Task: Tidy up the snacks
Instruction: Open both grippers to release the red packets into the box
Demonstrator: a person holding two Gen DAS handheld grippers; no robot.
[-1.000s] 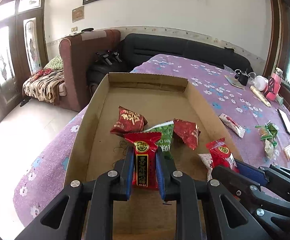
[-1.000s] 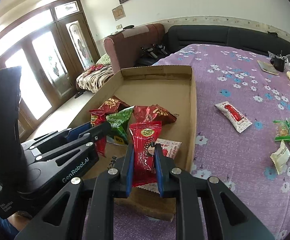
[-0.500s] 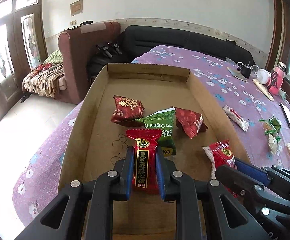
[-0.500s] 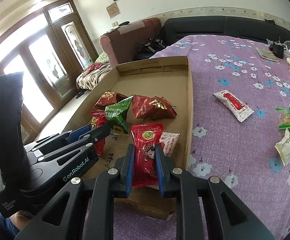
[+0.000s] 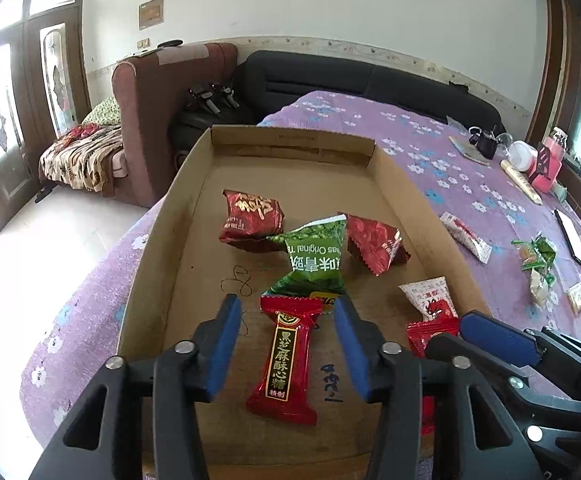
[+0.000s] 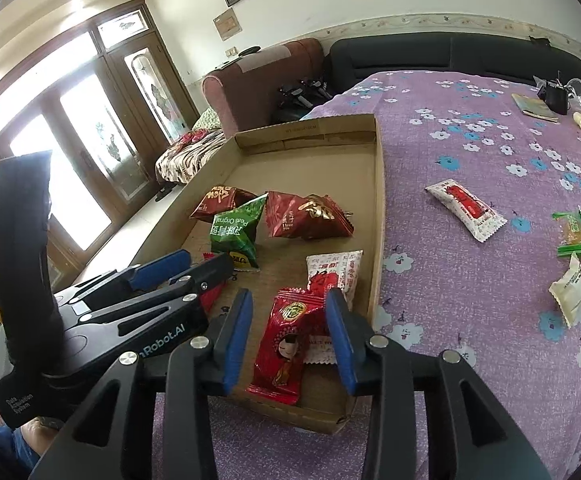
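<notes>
Left gripper (image 5: 284, 346) jaws opening, clear of long red foil candy packet (image 5: 284, 360) lying lengthwise between them on shallow brown cardboard tray (image 5: 162, 248). Right gripper (image 6: 288, 336) likewise opening around red doll-print packet (image 6: 284, 344). Farther right, loose white-and-red sachet (image 6: 466, 210) on purple flowered cloth (image 6: 470, 320), nearer right.

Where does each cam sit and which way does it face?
Left wrist: on the left gripper, angled down into the cardboard tray; its opening jaws straddle a red candy; right gripper intrudes.
Right wrist: on the right gripper, jaws opening around a red packet; left gripper alongside.
Shared: tray, green pea packet.
</notes>
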